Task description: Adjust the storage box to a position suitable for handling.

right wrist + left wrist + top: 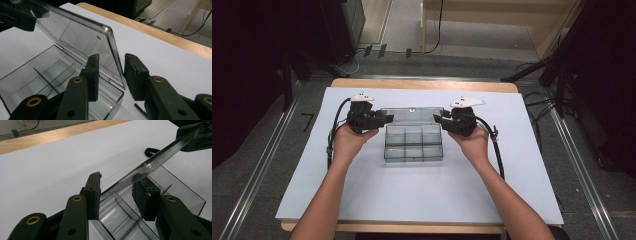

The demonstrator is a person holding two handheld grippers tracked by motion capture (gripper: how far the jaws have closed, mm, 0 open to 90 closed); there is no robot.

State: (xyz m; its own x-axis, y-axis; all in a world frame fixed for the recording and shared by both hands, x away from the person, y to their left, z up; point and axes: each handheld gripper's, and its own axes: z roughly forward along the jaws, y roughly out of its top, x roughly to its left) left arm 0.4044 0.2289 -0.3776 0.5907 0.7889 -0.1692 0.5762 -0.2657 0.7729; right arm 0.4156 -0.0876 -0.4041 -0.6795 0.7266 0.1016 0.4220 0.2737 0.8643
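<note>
A clear plastic compartment box stands mid-table with its lid raised upright at the back. My left gripper is at the lid's left end and my right gripper at its right end, each held in a hand. In the left gripper view the lid's edge runs between the jaws of the left gripper, with a gap to the pads. In the right gripper view the lid's corner stands between the pads of the right gripper, close to the right pad. The compartments look empty.
A white sheet covers the wooden table. Cables trail from both grippers along the box's sides. Dark stands and floor rails flank the table. The sheet in front of the box is bare.
</note>
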